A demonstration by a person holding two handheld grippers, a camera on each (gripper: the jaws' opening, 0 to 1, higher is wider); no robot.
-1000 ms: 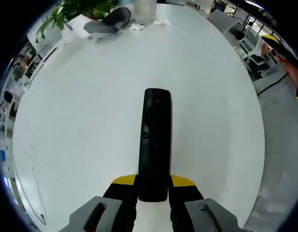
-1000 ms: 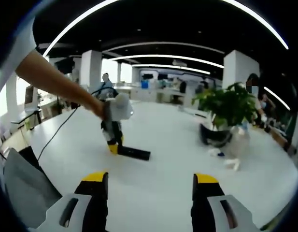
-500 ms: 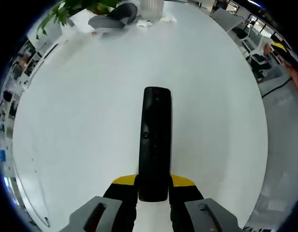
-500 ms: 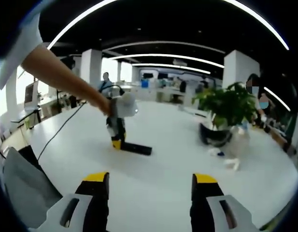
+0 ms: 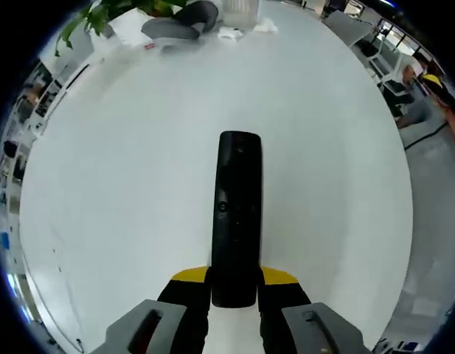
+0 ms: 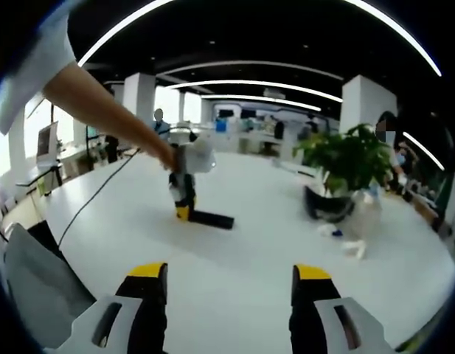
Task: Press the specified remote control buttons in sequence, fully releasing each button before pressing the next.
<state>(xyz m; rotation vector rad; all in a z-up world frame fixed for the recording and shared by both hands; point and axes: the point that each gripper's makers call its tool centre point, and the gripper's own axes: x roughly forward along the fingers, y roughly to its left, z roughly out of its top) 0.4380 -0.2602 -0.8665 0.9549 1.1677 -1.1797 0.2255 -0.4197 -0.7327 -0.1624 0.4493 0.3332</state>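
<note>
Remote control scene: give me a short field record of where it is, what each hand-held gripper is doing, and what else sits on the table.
remote control: black, near end clamped between jaws
left hand-held gripper: shut on the remote control
right hand-held gripper: open, jaws apart, holding nothing
table: white, large
potted plant: at far edge of table
progress: right hand-held gripper not yet at the buttons

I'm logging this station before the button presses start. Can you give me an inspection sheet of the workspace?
Surface: white table, wide and mostly bare.
Job's things: black remote control, near end between the left gripper jaws.
Clutter: potted plant, dark object at its base, white crumpled bits.
Grippers: left shut on the remote; right gripper open, holding nothing.
Cables: dark cable across the table.
Surroundings: open office with pillars, ceiling light strips, people at the far side.
</note>
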